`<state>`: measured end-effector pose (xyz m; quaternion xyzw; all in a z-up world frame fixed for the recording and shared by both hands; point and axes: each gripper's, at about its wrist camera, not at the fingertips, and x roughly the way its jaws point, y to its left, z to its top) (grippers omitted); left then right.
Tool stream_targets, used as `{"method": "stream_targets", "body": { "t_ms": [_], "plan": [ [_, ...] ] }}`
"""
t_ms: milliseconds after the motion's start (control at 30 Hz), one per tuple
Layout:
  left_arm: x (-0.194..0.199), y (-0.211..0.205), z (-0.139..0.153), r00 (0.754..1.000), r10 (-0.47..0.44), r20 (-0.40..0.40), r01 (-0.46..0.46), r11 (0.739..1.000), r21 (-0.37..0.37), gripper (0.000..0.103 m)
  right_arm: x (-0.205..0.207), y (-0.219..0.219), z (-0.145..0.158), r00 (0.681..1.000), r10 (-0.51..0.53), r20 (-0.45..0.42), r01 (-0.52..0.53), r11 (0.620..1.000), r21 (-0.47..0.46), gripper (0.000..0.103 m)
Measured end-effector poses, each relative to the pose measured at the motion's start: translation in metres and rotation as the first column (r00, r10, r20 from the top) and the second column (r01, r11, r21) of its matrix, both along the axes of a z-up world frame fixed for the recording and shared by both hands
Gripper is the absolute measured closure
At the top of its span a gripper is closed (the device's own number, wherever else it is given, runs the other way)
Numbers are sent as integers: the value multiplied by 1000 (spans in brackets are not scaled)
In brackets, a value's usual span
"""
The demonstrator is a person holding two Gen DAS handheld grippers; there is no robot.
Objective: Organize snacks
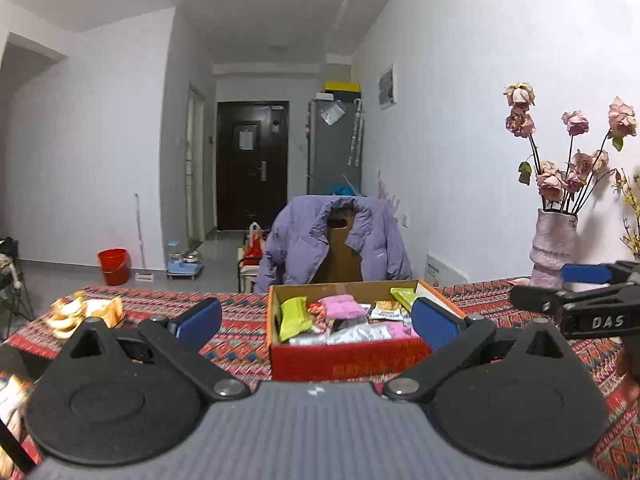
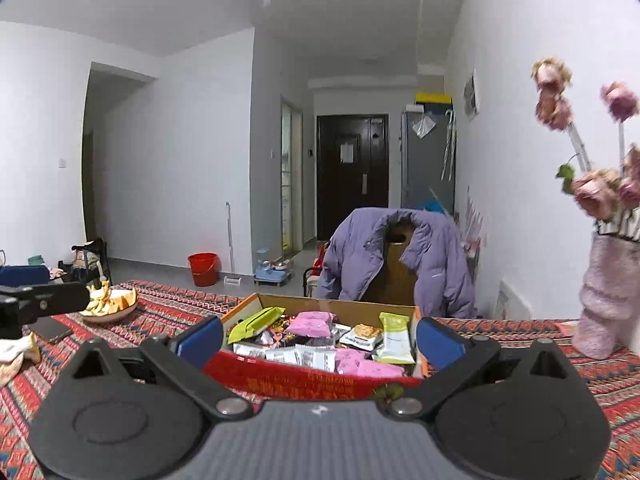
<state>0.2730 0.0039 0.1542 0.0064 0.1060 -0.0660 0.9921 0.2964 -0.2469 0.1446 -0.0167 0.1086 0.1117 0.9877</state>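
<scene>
left gripper – jaws wide, empty; right gripper same – both facing snack box on table.

Probably a flat: front door, fridge, jacket-draped chair.

Each gripper is built alike: a grey ribbed body at the bottom of its own view, flanked by two matte black rounded plates with a shallow circular recess and a triangular cut-out near the top. Black link bars, pinned with silver round-headed screws, run up to blue rectangular pads on the fingers. Seen from the left wrist, the right gripper shows white letters "DAS" on its black side.
</scene>
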Motion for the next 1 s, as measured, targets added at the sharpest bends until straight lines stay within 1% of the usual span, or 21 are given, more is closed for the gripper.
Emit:
{"method": "stream_targets", "body": {
  "t_ms": [100,200,433,533,633,767,867,967,1000],
  "plan": [
    [-31,2,-10,1000,23,9,-23,1000,4,0,-37,3,-6,1000,-14,10,14,999,-30,0],
    [-65,7,-20,999,30,10,-30,1000,-1,0,-73,6,-18,1000,-20,17,21,999,-49,0],
    [-146,11,-49,999,33,12,-33,999,18,0,-154,13,-44,1000,-15,7,15,999,-38,0],
    [-182,19,-60,999,28,24,-28,1000,12,0,-190,16,-54,999,-25,26,26,1000,-16,0],
    [-209,25,-69,998,57,25,-57,998,21,0,-223,20,-66,999,-41,32,41,999,8,0],
    [-244,30,-82,997,69,34,-70,997,25,0,-259,24,-82,1000,-23,9,23,999,46,0],
    [-263,34,-93,997,66,30,-67,997,27,0,-286,32,-93,1000,-27,7,26,999,35,0],
    [-269,38,-103,997,70,26,-71,997,27,0,-310,40,-105,999,-22,30,22,1000,-6,0],
    [-269,38,-106,996,89,23,-90,995,35,0,-314,41,-109,999,-21,30,22,1000,-5,0]
  ]
}}
